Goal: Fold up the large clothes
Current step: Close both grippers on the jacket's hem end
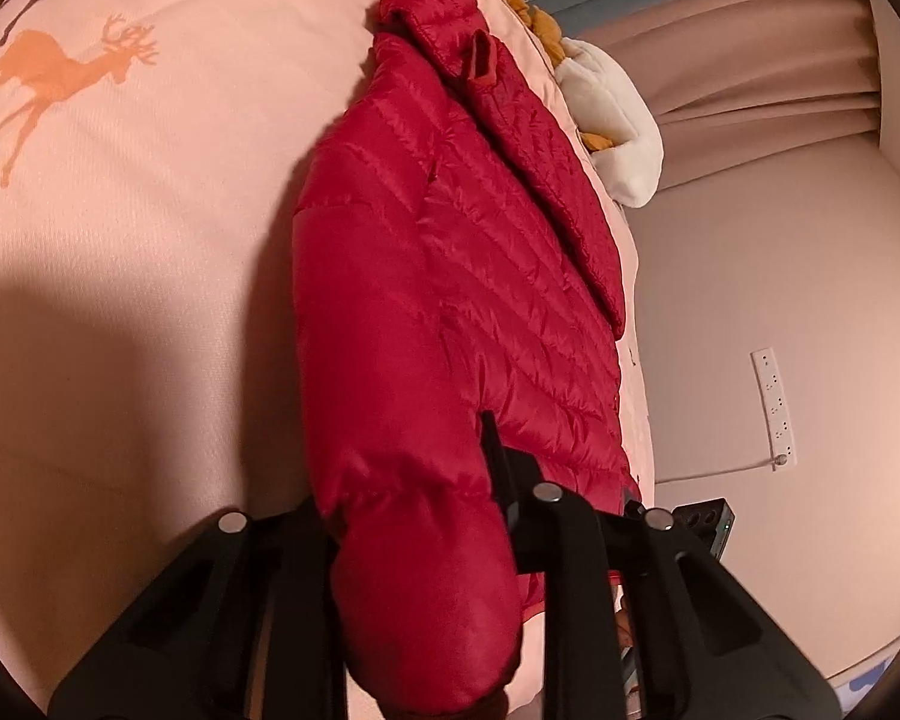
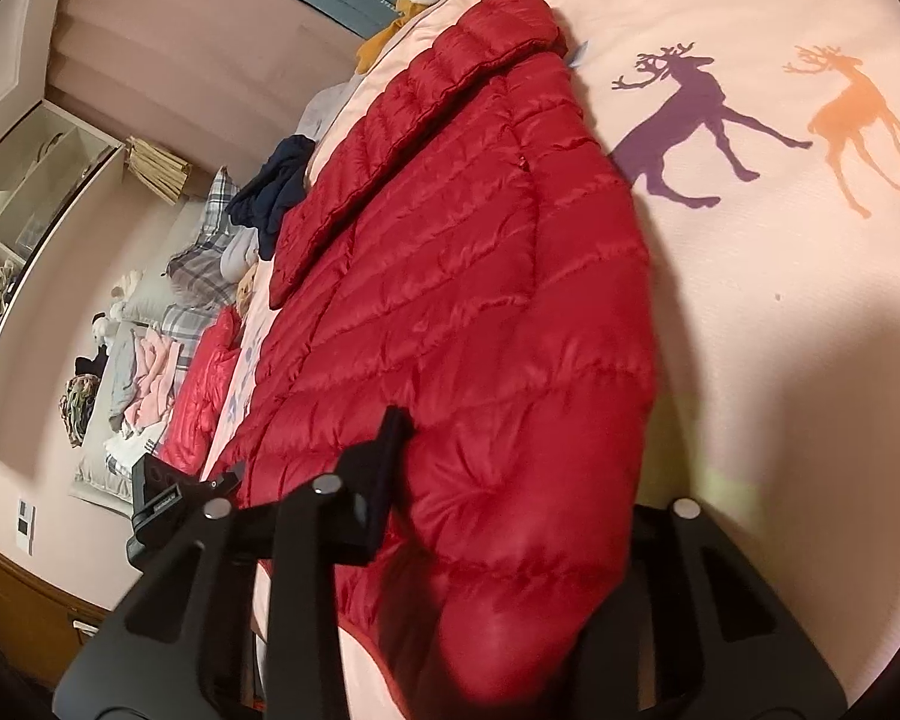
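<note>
Both the left gripper (image 1: 426,546) and right gripper (image 2: 510,516) are clamped on the hem of the quilted red down jacket (image 1: 450,276) at centre frame on the pink deer-print bedsheet (image 1: 150,240), so the bottom-to-collar fold seems in hand, calling for an even forward lift.

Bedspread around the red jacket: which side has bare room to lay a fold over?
The bedspread is bare on the deer-print side, between the red jacket and the purple deer. The other side is tight: the jacket nears the bed edge, with a plush toy by the collar and dark clothes beyond.
</note>
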Tool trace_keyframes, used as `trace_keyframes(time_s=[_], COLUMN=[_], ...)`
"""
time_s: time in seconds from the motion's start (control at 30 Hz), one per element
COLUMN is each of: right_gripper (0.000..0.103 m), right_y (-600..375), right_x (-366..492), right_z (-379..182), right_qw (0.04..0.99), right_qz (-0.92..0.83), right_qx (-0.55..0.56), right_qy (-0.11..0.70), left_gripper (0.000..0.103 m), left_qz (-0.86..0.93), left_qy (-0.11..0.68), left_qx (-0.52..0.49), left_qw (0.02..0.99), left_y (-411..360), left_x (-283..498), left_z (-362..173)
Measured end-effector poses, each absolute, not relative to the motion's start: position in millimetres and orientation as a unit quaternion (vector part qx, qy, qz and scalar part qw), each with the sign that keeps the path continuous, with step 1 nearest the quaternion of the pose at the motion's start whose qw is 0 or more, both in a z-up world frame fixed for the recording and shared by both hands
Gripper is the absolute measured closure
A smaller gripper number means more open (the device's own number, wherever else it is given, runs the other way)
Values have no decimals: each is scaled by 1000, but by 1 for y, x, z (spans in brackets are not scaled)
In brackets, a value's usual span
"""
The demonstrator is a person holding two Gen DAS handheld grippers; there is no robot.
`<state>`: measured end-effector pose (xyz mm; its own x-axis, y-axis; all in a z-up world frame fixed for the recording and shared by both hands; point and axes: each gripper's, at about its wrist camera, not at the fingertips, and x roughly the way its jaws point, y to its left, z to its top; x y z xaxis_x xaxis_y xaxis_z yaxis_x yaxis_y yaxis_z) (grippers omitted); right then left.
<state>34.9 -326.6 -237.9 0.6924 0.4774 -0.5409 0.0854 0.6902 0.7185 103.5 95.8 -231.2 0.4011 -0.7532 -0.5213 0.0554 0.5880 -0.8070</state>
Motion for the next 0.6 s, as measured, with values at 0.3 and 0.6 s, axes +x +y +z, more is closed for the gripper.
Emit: trace_keyframes(time_s=[0.3, 0.6], right_gripper=[88, 90], right_y=[-320, -314], right_x=[32, 29], right_z=[-226, -205], right_qw=[851, 864], right_qz=[128, 137], right_qx=[373, 358], right_qy=[347, 326], left_gripper=[87, 87], left_qz=[-283, -302], left_qy=[446, 419], left_qx=[-327, -299], left_qw=[784, 803], left_y=[90, 81], left_x=[94, 87], left_z=[-202, -178])
